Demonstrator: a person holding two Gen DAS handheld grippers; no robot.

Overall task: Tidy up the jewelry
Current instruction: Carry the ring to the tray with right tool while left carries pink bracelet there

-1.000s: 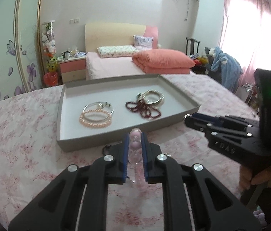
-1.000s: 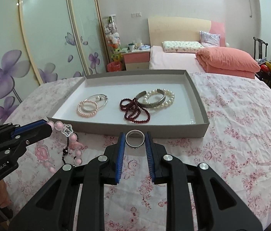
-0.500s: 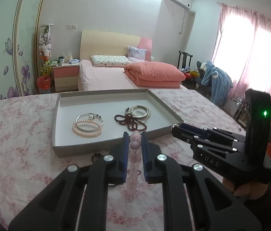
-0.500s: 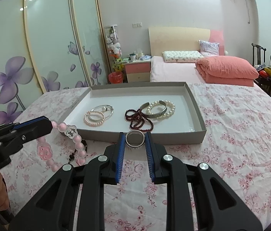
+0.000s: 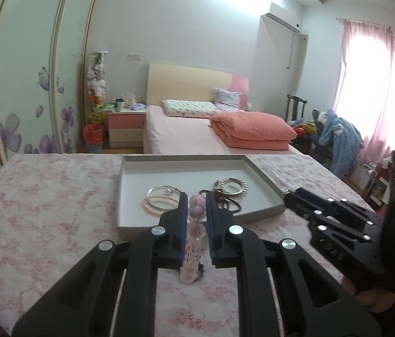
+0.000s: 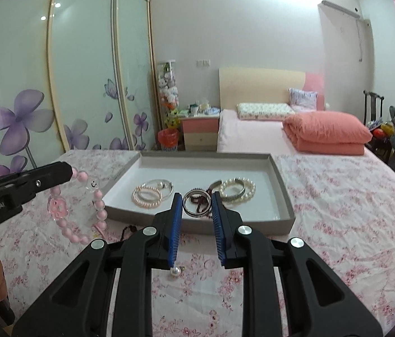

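Observation:
My left gripper point(image 5: 196, 200) is shut on a pink bead bracelet point(image 5: 194, 236) that hangs below it; the right wrist view shows this bracelet point(image 6: 77, 213) dangling above the floral cloth left of the tray. My right gripper point(image 6: 197, 200) is shut on a silver ring-shaped bangle point(image 6: 196, 203), held in front of the tray's near wall. The grey tray point(image 6: 278, 174) holds a pink pearl bracelet point(image 6: 145, 199), a clear bangle point(image 6: 161, 185), dark red beads point(image 5: 231, 205) and a white pearl bracelet with a cuff point(image 6: 238, 188).
A small pearl earring point(image 6: 175, 271) lies on the floral cloth under my right gripper. A dark bead string point(image 6: 130, 229) lies by the tray's near left corner. A bed with an orange quilt point(image 6: 328, 133) stands behind.
Both grippers have risen with their jewelry; the pink bracelet now hangs clear of the cloth. The tray sits lower and farther in both views.

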